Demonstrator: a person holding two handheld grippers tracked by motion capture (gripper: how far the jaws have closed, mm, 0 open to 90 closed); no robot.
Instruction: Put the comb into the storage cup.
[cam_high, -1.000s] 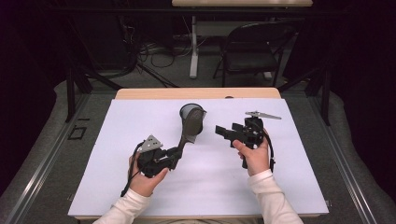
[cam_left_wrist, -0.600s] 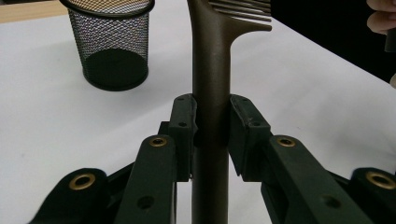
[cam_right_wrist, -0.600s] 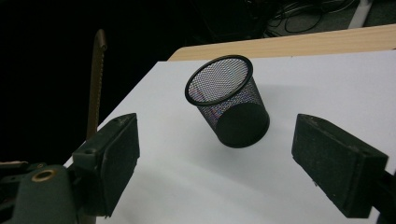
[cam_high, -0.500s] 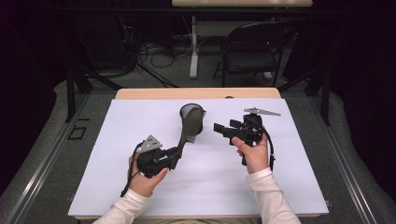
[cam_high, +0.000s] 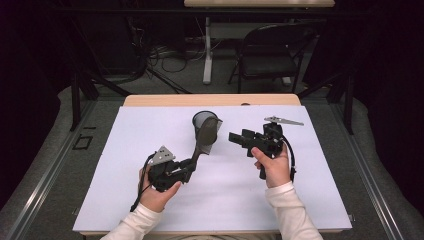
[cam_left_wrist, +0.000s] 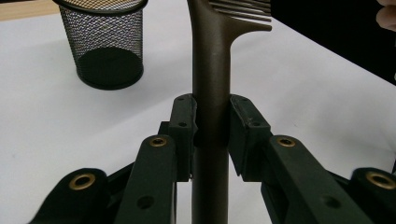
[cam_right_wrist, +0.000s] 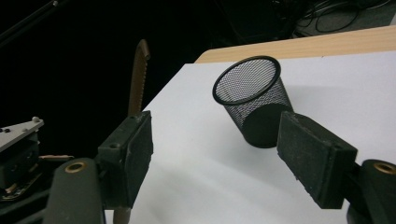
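We see the left gripper clamped on the brown comb's handle, holding it above the desk near the mesh cup. The right gripper's jaws, empty, have just been closing beside it.

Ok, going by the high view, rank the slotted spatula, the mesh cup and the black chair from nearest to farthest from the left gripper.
1. Slotted spatula: clamped in the left gripper.
2. Mesh cup: on the white sheet, behind the spatula head.
3. Black chair: beyond the table's far edge.
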